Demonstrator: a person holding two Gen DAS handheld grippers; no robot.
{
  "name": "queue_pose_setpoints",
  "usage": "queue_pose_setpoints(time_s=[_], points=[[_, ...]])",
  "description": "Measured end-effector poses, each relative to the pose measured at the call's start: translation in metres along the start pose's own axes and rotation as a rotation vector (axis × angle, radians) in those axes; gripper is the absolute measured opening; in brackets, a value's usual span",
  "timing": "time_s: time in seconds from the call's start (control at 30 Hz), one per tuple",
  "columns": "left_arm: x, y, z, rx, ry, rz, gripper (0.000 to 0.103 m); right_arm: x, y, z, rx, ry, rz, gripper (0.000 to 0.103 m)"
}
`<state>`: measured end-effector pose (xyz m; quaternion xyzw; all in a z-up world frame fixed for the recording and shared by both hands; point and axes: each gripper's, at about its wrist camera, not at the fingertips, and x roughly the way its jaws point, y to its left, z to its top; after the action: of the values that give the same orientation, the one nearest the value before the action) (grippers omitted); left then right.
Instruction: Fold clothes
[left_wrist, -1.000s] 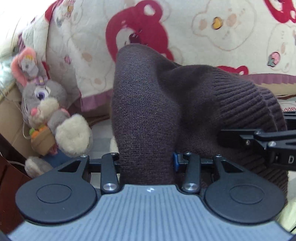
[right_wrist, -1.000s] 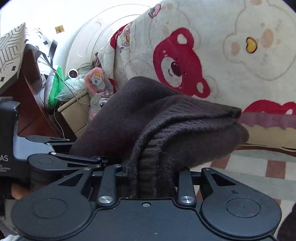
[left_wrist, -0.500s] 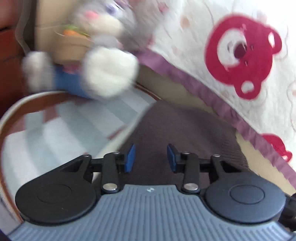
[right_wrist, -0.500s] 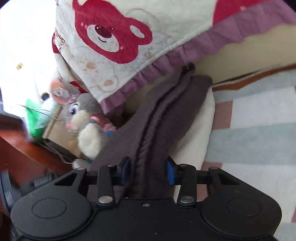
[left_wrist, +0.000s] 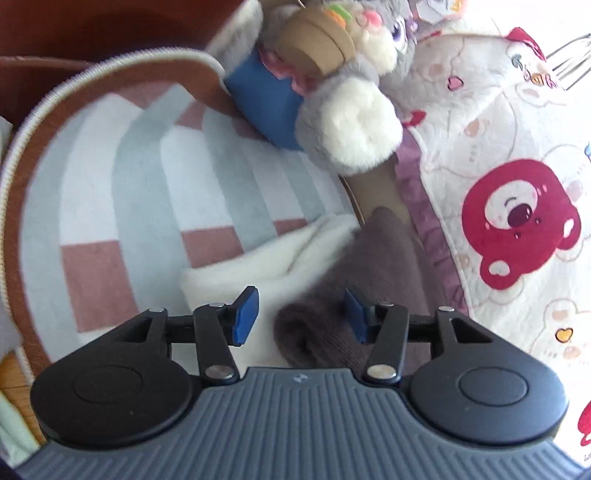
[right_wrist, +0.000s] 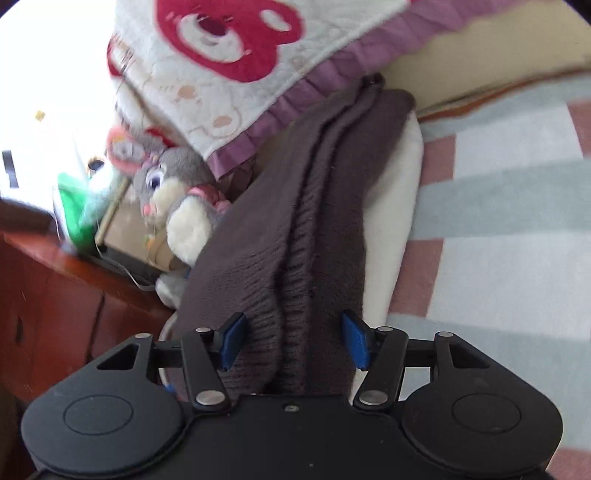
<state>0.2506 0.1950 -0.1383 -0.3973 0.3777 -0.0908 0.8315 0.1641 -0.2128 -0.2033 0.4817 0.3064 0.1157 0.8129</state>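
A striped rug (left_wrist: 122, 206) in pale grey-green, white and dusty pink is covering the floor, its brown border and white piping curving round the left side in the left wrist view. A cream quilt (left_wrist: 509, 192) printed with red bears and edged in purple is hanging down along the rug's far side. A grey plush rabbit (right_wrist: 173, 199) with white paws and blue trousers is sitting at the foot of the quilt, beside a reddish wooden cabinet (right_wrist: 55, 295).

The dark brown knitted sweater (right_wrist: 295, 206) is lying folded into a long narrow strip on top of a folded cream-white garment (right_wrist: 399, 206), which is itself resting on the rug. The strip's far end is reaching the quilt's purple hem.

The right gripper (right_wrist: 293, 341) is sitting at the near end of the strip. Its jaws have just been opening and are standing wide, the ribbed knit lying between the blue pads (right_wrist: 232, 341) without being pinched, as far as the blur lets me judge.

The left gripper (left_wrist: 299, 314) is at another edge of the same pile, over the seam where brown knit meets cream cloth. Its jaws have also just been opening; a bunched fold of the sweater is lying between them, close against the right-hand pad, with a clear gap at the other pad.
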Motion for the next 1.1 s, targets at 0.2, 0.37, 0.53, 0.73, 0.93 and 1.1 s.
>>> queue_pose_setpoints(time_s=[0.2, 0.37, 0.53, 0.73, 0.93, 1.1], points=[[0.023, 0.006, -0.012, -0.1, 0.055, -0.106, 0.063, -0.005, -0.005, -0.01, 0.04, -0.016, -0.026, 0.067], [0.033, 0.002, -0.02, -0.125, 0.065, -0.139, 0.071, -0.006, -0.01, -0.017, 0.082, -0.018, -0.05, 0.083], [0.049, -0.01, -0.022, -0.089, 0.002, -0.143, 0.074, 0.007, -0.016, -0.015, 0.132, 0.005, 0.058, 0.064], [0.02, -0.048, -0.013, 0.109, -0.131, -0.162, 0.035, 0.0, -0.003, 0.011, 0.263, 0.069, 0.363, 0.043], [-0.014, -0.058, -0.001, 0.159, -0.201, -0.037, 0.042, 0.01, 0.035, -0.012, 0.103, 0.263, 0.241, 0.043], [0.006, -0.031, -0.012, 0.182, -0.115, 0.232, 0.045, 0.022, 0.026, -0.046, 0.026, 0.235, 0.09, 0.046]])
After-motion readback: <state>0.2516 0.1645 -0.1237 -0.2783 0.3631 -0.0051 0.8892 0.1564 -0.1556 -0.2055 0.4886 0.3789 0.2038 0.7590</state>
